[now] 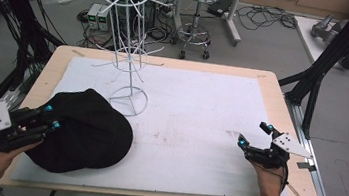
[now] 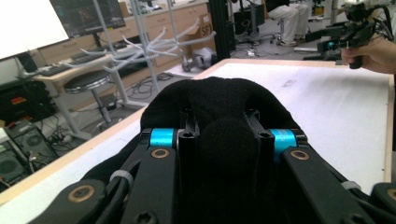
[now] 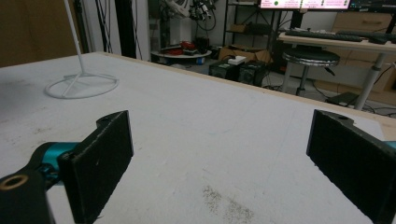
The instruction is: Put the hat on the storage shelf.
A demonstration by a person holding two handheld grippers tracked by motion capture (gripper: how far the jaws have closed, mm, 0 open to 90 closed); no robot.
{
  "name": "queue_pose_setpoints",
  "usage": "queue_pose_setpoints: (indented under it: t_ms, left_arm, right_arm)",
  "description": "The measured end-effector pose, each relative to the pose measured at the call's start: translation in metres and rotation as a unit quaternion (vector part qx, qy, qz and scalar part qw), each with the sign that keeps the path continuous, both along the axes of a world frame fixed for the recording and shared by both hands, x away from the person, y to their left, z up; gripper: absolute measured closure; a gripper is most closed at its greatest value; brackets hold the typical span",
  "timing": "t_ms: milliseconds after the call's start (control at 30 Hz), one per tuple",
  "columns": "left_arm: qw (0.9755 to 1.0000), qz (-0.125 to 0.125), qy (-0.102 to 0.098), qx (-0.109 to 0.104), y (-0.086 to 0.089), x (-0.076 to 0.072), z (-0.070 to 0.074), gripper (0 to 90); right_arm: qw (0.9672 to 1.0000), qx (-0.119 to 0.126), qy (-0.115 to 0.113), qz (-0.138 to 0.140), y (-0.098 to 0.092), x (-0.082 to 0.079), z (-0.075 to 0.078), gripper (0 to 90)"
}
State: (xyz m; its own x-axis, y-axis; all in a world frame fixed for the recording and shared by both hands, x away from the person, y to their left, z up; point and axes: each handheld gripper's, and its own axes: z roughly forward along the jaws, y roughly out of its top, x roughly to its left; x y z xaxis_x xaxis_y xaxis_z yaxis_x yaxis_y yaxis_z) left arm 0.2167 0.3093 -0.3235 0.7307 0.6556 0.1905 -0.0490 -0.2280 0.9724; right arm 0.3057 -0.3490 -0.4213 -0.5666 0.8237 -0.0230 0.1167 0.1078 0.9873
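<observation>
Left gripper [image 1: 51, 117] has its jaws clamped on a fold of the black cap [image 1: 85, 130], which sits on the tabletop's [image 1: 201, 106] near-left. Right gripper [image 1: 253, 135] hovers, jaws apart. Thin pinch like that might slip when lifting toward the wire rack [image 1: 128, 37].

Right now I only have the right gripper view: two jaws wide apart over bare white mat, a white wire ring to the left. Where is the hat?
Observer: The black cap lies at the near left of the mat, across from your right gripper.
Operator: Is the left gripper on it?
Observer: Yes. In the left gripper view, the left gripper has its jaws closed on a fold of the cap's fabric.
Operator: And that wire ring?
Observer: It is the base of a tall white wire rack standing at the far left of the mat, just beyond the cap.
</observation>
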Motion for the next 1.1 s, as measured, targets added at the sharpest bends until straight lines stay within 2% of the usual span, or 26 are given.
queue_pose_setpoints:
  t_ms: [100, 300, 367, 400, 467, 600, 667, 867, 1100]
  left_arm:
    - [1.0, 0.005, -0.005, -0.001, 0.006, -0.005, 0.006, 71.4]
    - [0.9997, 0.002, -0.022, -0.004, 0.015, -0.014, 0.021, 71.3]
    - [0.9995, 0.003, -0.031, -0.001, 0.023, -0.021, 0.036, 71.3]
    - [0.9995, 0.003, -0.031, -0.001, 0.023, -0.021, 0.036, 71.3]
    - [0.9991, 0.003, -0.042, 0.001, 0.031, -0.027, 0.052, 71.3]
    - [0.9983, -0.002, -0.058, -0.001, 0.041, -0.03, 0.074, 71.3]
    - [0.9979, -0.008, -0.064, -0.003, 0.045, -0.03, 0.087, 71.3]
    - [0.9971, -0.035, -0.066, -0.01, 0.053, -0.024, 0.119, 71.1]
    - [0.9948, -0.059, -0.081, -0.018, 0.06, -0.016, 0.157, 71.0]
  right_arm:
    - [1.0, -0.006, 0.001, -0.003, -0.001, 0.0, 0.0, 6.3]
    - [1.0, 0.006, 0.001, -0.007, -0.005, 0.0, 0.0, 6.3]
    - [0.9999, 0.009, 0.002, -0.008, -0.005, 0.0, 0.0, 6.3]
    - [0.9999, 0.009, 0.002, -0.007, -0.005, 0.0, 0.0, 6.3]
    - [1.0, 0.007, 0.001, -0.007, -0.005, 0.0, 0.0, 6.3]
    - [0.9999, 0.009, 0.002, -0.007, -0.005, 0.0, 0.0, 6.3]
    - [0.9999, 0.008, 0.002, -0.006, -0.005, 0.001, -0.001, 6.3]
    - [0.9999, 0.011, 0.008, -0.007, -0.005, 0.001, -0.001, 6.3]
    - [0.9998, 0.017, 0.008, -0.006, -0.005, 0.002, -0.001, 6.3]
